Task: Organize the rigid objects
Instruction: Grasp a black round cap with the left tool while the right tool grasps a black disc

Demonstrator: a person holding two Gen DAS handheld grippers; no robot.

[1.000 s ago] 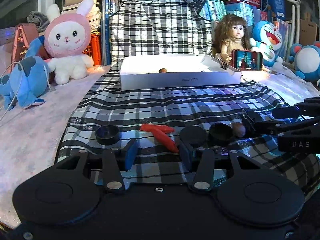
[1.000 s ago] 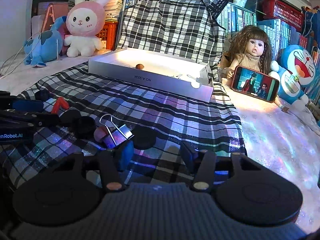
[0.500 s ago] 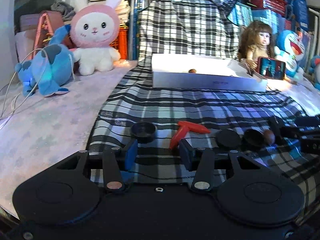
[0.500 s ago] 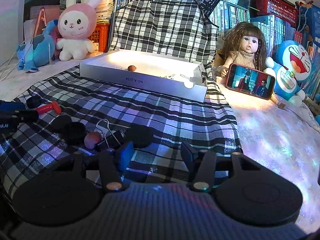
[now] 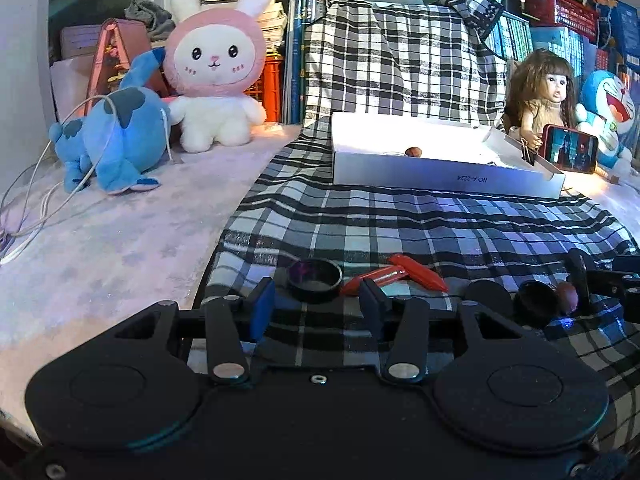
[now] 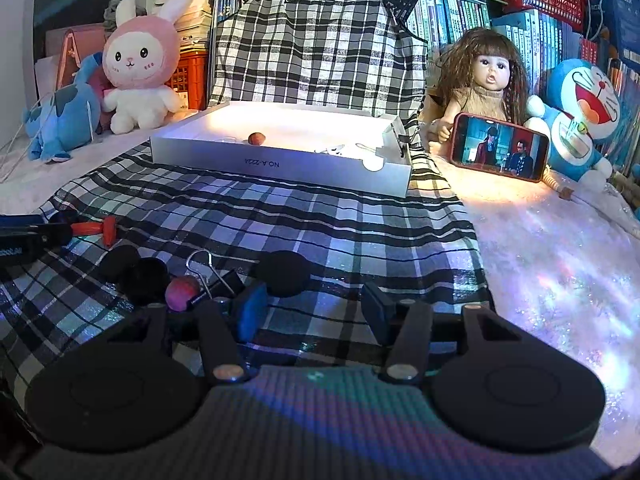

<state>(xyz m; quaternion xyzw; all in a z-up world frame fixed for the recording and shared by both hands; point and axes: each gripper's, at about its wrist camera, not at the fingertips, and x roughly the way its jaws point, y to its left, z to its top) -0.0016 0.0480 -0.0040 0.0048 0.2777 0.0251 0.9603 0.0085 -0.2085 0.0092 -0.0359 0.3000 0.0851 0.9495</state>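
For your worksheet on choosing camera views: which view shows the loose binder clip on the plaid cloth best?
The right wrist view. There the binder clip lies close, wire handle raised, beside the reddish ball. In the left wrist view it sits at the far right edge, behind the right gripper, and cannot be made out clearly.

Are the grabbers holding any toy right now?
No. The left gripper and the right gripper are both open with nothing between their fingers.

home bedroom: plush bunny, doll, bookshelves.
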